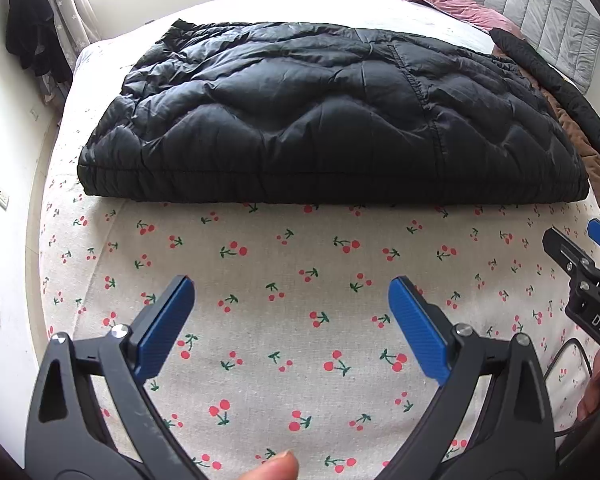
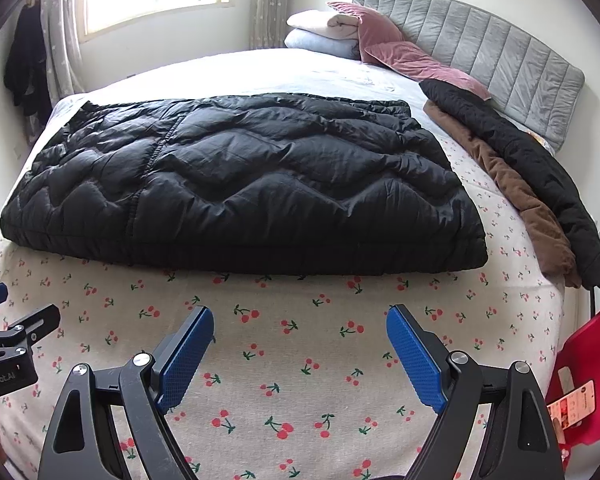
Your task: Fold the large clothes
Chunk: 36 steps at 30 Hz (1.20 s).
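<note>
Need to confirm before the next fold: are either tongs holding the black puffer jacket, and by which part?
Nothing is held. The left tongs and right tongs both stand open above the cherry-print sheet, short of the black puffer jacket.

— Inspector: What is obscured on the bed?
— Assistant: The brown garment lies largely beneath the black coat; its full shape cannot be determined. The far edge of the black quilted jacket is hidden by its own bulk.
— Inspector: At the frame edges?
— Assistant: The red chair is cut off at the right; print on the phone is too small to read. Only a fingertip shows at the bottom.
</note>
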### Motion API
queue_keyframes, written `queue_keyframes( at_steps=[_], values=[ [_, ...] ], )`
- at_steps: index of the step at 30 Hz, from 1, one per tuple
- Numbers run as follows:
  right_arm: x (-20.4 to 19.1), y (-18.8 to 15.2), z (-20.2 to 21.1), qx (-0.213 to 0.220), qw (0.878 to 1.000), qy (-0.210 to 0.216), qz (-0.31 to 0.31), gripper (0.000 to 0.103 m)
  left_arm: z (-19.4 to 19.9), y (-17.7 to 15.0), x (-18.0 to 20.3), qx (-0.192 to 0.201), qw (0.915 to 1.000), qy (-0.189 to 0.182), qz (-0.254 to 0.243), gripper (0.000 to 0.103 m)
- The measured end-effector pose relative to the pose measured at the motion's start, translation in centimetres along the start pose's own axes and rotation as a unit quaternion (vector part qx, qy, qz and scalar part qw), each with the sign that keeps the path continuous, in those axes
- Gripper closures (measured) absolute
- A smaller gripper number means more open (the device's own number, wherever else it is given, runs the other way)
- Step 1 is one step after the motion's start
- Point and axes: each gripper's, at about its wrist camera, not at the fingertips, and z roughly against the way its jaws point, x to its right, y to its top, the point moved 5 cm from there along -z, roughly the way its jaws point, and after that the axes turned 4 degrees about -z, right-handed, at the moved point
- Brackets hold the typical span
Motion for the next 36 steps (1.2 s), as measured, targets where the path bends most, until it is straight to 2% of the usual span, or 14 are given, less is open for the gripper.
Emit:
queue_keyframes(
  at_steps=[36],
  values=[
    [-0.14,0.01,-0.02,0.000,1.000,0.000,0.002,0.013,0.12,-0.08,0.20,-0.002,1.0000,-0.003,-0.004,0.005]
  ],
)
